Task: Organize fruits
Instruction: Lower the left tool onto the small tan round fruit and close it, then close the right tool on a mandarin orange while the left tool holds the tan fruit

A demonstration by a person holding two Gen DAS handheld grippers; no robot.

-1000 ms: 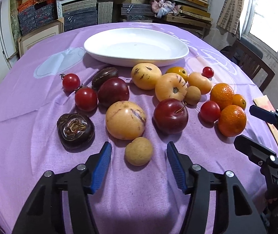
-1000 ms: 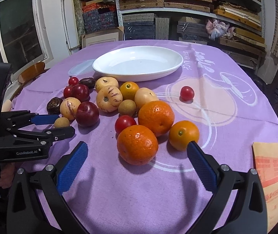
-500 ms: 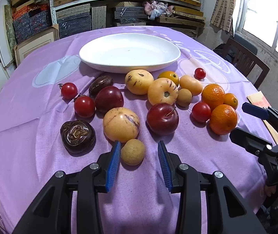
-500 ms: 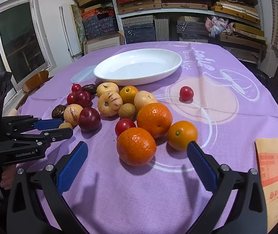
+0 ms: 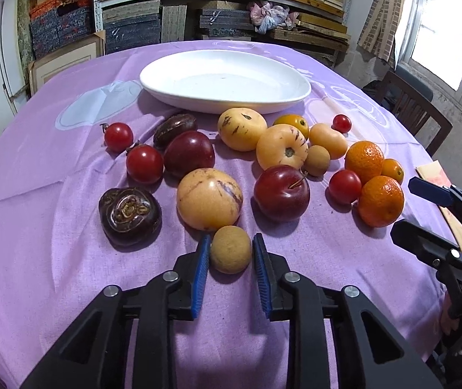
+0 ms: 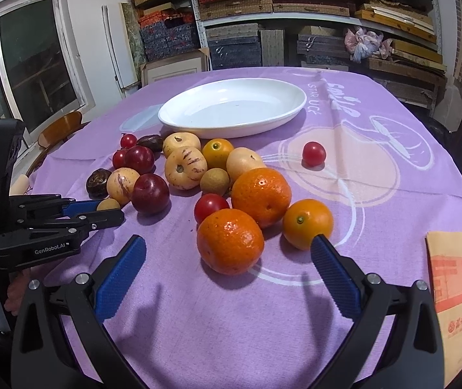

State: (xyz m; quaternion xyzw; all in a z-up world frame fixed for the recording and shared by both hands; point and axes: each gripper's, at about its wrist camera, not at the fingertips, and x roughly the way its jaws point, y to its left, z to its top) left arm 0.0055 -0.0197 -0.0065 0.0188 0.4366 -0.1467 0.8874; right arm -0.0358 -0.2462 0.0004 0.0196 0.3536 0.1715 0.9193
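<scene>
A small tan round fruit (image 5: 231,251) lies on the purple cloth at the near edge of the fruit pile. My left gripper (image 5: 231,239) is shut on it, one blue pad against each side; the right wrist view shows the same grip (image 6: 111,210). A big yellow fruit (image 5: 209,198) touches the tan one from behind. My right gripper (image 6: 227,243) stands wide open, low over the cloth, with an orange (image 6: 230,240) just ahead of its fingertips. The white plate (image 5: 224,105) sits bare behind the pile.
Plums (image 5: 281,193), cherry tomatoes (image 5: 144,163), a dark wrinkled fruit (image 5: 129,215), yellow striped fruits (image 5: 281,146) and oranges (image 5: 380,201) crowd the cloth. A lone tomato (image 6: 313,153) lies to the right. A paper envelope (image 6: 461,288) lies at the right edge. Chairs and shelves ring the table.
The left gripper's jaws closed from wide open onto the small tan fruit and edged slightly forward around it. The right gripper stayed open and still.
</scene>
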